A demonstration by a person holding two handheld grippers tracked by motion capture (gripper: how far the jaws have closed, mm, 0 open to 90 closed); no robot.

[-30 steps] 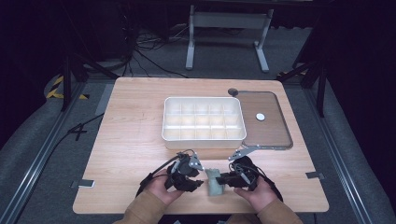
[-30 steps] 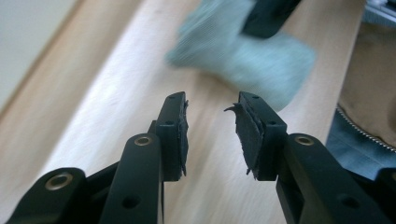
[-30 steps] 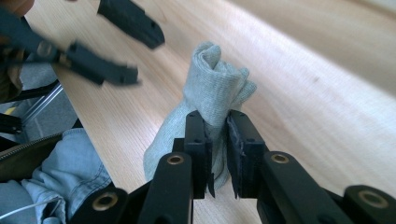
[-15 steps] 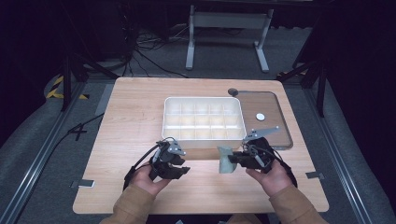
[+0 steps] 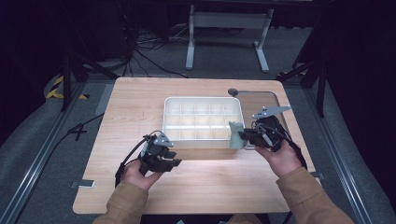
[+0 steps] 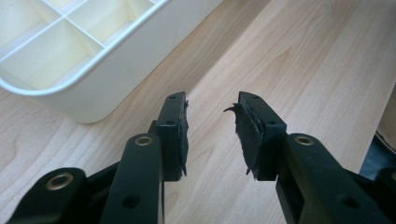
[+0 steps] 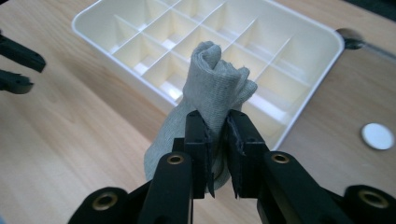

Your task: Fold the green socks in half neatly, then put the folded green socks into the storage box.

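Note:
A rolled grey-green cloth hangs in my right gripper, whose jaws are shut on its middle, just off the front right corner of the white divided tray. The tray's compartments look bare. My left gripper stands open over the bare wood in front of the tray's front left corner, with nothing between its jaws. In the right gripper view the left gripper shows at the far left edge.
The wooden table has a darker inset panel at the back right with a small white disc on it. A metal stand and cables lie on the floor beyond the table.
The two grippers have drawn apart. The right one carried the cloth right and forward, up to the tray's front right corner; the left one moved left, open and without the cloth.

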